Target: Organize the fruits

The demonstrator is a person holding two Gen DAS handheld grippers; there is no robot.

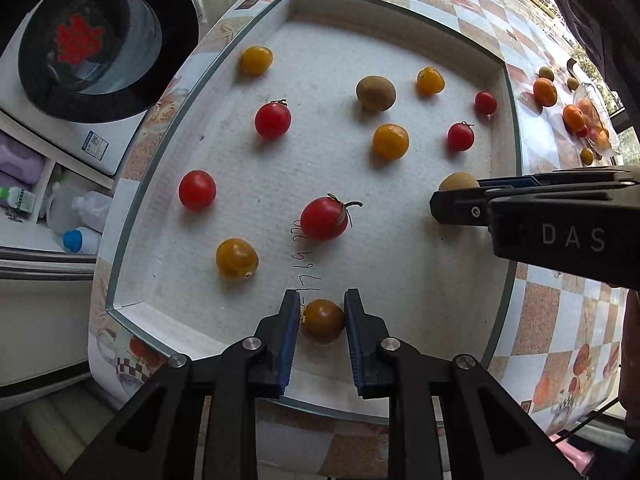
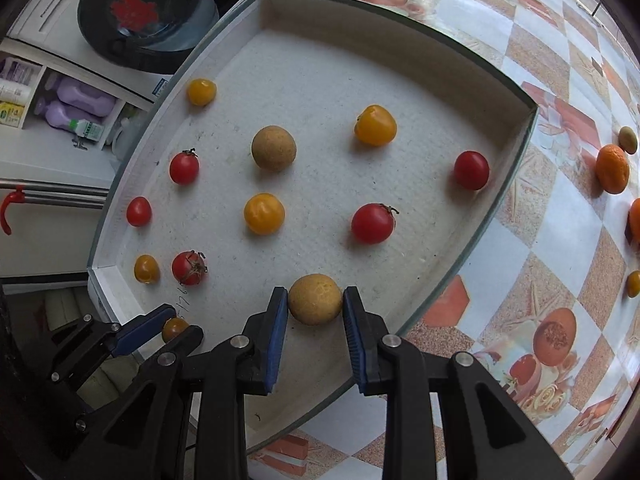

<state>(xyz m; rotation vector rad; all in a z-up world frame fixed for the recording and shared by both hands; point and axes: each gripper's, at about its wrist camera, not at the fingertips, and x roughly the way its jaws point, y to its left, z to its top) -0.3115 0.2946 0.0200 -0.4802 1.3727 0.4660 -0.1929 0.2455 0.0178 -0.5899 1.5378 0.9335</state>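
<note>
A white foam tray (image 1: pixel 400 12) holds several red tomatoes, yellow tomatoes and tan round fruits. My left gripper (image 1: pixel 322 304) is shut on a dark yellow tomato (image 1: pixel 323 320) at the tray's near edge; the same tomato shows in the right wrist view (image 2: pixel 174 329). My right gripper (image 2: pixel 315 299) is shut on a tan round fruit (image 2: pixel 315 299) near the tray's right edge; in the left wrist view it comes in from the right (image 1: pixel 452 196) over that fruit (image 1: pixel 458 182). A stemmed red tomato (image 1: pixel 324 218) lies between the two grippers.
Outside the tray to the right lie oranges (image 1: pixel 545 91) and small fruits on a checkered tablecloth (image 2: pixel 520 240), with a clear dish (image 1: pixel 596 120) of fruit. A washing machine (image 1: pixel 100 40) and bottles (image 1: pixel 80 240) stand left of the table.
</note>
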